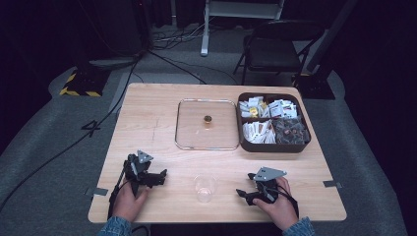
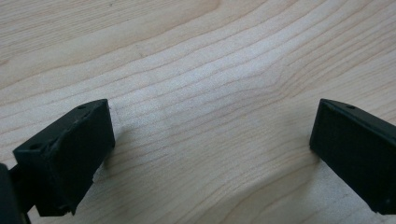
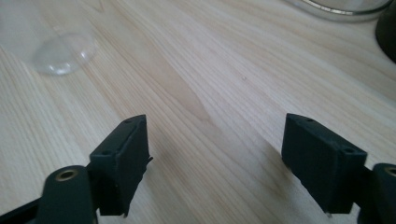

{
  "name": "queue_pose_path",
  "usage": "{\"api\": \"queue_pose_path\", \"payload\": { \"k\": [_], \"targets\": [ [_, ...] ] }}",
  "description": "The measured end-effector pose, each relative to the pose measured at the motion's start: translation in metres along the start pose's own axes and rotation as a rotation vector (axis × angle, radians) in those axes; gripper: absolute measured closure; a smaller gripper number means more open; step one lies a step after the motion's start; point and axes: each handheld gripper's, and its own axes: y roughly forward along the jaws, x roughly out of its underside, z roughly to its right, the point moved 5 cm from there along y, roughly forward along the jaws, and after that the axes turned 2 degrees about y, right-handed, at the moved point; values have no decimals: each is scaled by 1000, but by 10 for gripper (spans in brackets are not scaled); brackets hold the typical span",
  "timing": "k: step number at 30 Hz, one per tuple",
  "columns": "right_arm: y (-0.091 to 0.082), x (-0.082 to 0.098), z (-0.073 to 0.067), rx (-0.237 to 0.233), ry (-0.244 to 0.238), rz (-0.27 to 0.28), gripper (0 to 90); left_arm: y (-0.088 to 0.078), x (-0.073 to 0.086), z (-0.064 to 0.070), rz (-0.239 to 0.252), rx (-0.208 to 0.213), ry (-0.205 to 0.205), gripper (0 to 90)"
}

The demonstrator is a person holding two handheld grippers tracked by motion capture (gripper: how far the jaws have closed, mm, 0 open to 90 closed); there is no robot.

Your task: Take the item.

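- Both pairs of fingers stand wide apart with nothing but bare wood between them: the left gripper [image 1: 158, 178] rests low at the near left of the table [image 1: 147, 123], and in its own view the black fingers [image 2: 65, 158] frame plain grain.
- Just right of it, between the two hands and near the front edge, stands a clear plastic cup [image 1: 204, 188], upright, apparently empty, and touched by neither gripper.
- Farther right, the right gripper [image 1: 244, 193] lies near the cup, its fingers [image 3: 122, 163] likewise spread over bare wood; the cup's base [image 3: 63, 53] shows at the upper left of that view.
- Behind, mid-table, a square glass lid [image 1: 206, 124] with a small knob lies flat, just beside a dark compartment box [image 1: 273, 146] filled with sachets and tea bags.
- Judging by this, no grasp has begun; the work seems to be at its start, with the cup the likely first object.
- Next, one gripper would need to turn toward the cup and close gently on its thin wall.
- Room is ample on the left half; the cup sits close to the front edge, so a sideways nudge could tip it.
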Motion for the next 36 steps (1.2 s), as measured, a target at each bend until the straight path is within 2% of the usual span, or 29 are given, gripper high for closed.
{"api": "queue_pose_path", "payload": {
  "k": [4,9,13,17,23,36],
  "targets": [
    [-10,-8,-2,5,3,17,241,0,0,0,0,0,0,2],
    [-26,-19,-3,2,41,24,271,0,0,0,0,0,0,2],
    [-37,-27,0,-7,65,53,272,0,0,0,0,0,0,2],
    [-43,-35,5,-12,63,61,256,0,0,0,0,0,0,2],
    [-52,-49,12,-4,62,103,250,0,0,0,1,2,2,3],
    [-66,-64,22,15,75,165,216,0,-1,0,3,4,7,2]
  ]
}}
